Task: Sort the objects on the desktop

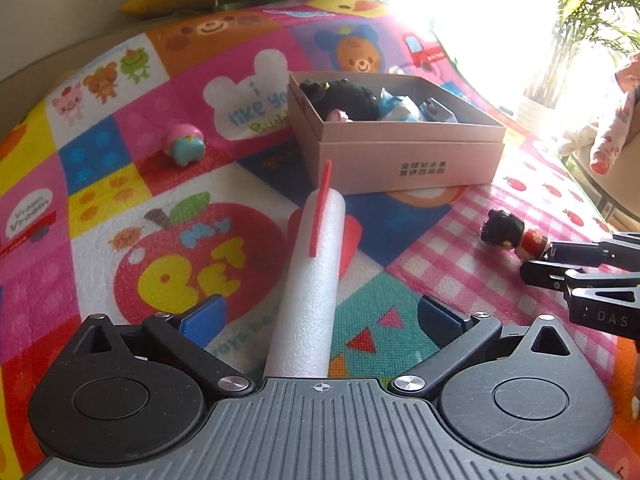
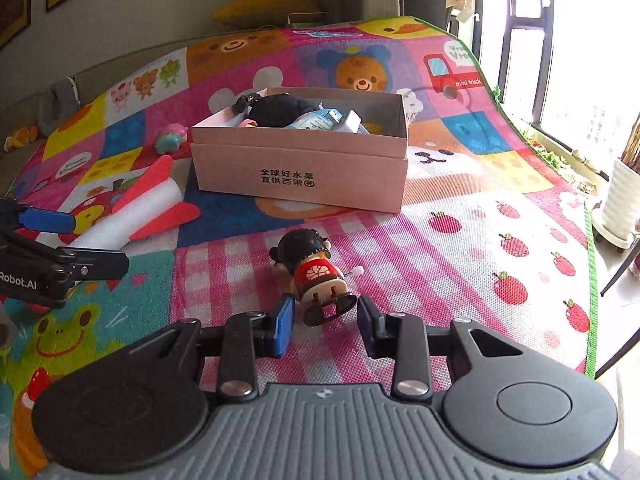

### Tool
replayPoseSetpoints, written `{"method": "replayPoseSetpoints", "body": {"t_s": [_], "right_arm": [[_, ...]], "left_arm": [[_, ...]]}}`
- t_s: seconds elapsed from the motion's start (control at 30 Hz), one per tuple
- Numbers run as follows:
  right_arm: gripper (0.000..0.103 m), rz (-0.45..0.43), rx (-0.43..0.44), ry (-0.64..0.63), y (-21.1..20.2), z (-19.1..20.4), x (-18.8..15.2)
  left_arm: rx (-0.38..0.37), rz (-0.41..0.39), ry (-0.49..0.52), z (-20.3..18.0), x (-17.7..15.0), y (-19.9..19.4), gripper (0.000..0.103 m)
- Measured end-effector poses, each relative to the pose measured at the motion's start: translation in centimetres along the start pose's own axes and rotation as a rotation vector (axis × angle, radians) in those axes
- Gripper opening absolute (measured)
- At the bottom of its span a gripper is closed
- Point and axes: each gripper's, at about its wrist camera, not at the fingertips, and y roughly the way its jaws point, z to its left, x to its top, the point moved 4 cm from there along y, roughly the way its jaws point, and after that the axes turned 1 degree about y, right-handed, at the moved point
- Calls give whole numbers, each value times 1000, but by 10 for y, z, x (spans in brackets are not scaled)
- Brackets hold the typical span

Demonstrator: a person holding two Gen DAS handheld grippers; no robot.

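A quilted play mat point(image 2: 460, 240) printed with bears, apples, frogs and a red truck covers the whole work surface. Bright windows run along the right edge of both views, a potted plant point(image 1: 592, 20) stands at the upper right of the left wrist view, and a yellow cushion point(image 2: 264, 6) lies against the wall at the top.

The white foam rocket point(image 1: 316, 272) with red fins lies flat in the centre of the left wrist view, its long axis running from the bottom of the frame up toward the box, finned end farthest away. The left gripper point(image 1: 320, 320) is spread wide, its blue pads standing clear on either side of the foam tube — no contact shows.

In the right wrist view a wind-up doll point(image 2: 316, 276) in a red top lies on the pink checked patch at frame centre, black-haired head pointing up-frame toward the box, feet toward the camera. The right gripper point(image 2: 326, 320) brackets its feet, half closed; whether the pads press on them I cannot tell.

The pink cardboard box point(image 2: 304, 176) sits open in the upper middle, holding a black plush toy point(image 2: 280, 110), a light blue packet point(image 2: 316, 120) and a small white box point(image 2: 352, 122). A pink-and-teal toy point(image 1: 185, 145) lies on the mat left of the box.
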Motion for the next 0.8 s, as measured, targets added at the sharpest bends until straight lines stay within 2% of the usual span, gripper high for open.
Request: {"method": "replayPoseSetpoints", "body": {"t_s": [0.07, 0.13, 0.17, 0.2, 0.23, 0.3, 0.37, 0.4, 0.43, 0.53, 0.6, 0.63, 0.73, 0.8], "right_arm": [[49, -7, -6, -6, 0, 1, -1], [51, -6, -5, -2, 0, 0, -1], [54, -6, -6, 1, 0, -1, -1], [56, -6, -7, 1, 1, -1, -1], [58, -6, -7, -1, 1, 0, 0], [60, -9, -5, -20, 1, 2, 2], [63, -31, -13, -58, 1, 7, 6], [65, -45, -21, -76, 1, 9, 9], [67, -60, -26, -98, 2, 10, 14], [67, -49, -10, -117, 11, 11, 23], [67, 6, 29, -96, 22, 9, 27], [65, 29, 39, -83, 26, 9, 28], [43, 66, 54, -68, 29, 10, 25], [42, 74, 63, -56, 23, 10, 25]], "left_arm": [[4, -5, -11, 1, 1, 3, 103], [-2, -14, 4, -1, 2, 3, 97], [-5, -12, 16, -3, 3, 4, 90], [-7, -1, 29, -5, 3, 6, 70], [-9, 10, 35, -6, 3, 9, 62], [-2, 10, 45, -6, 3, 10, 61], [-1, 8, 59, -8, 2, 7, 49], [-7, 9, 63, -8, 2, 6, 38], [-14, 11, 66, -9, 1, 4, 34], [-32, 12, 90, -14, -5, -4, 32], [-36, 12, 102, -17, -9, -10, 32], [-42, 13, 104, -18, -11, -14, 32], [-56, 17, 106, -20, -18, -23, 32], [-60, 15, 106, -21, -20, -28, 32]]}}
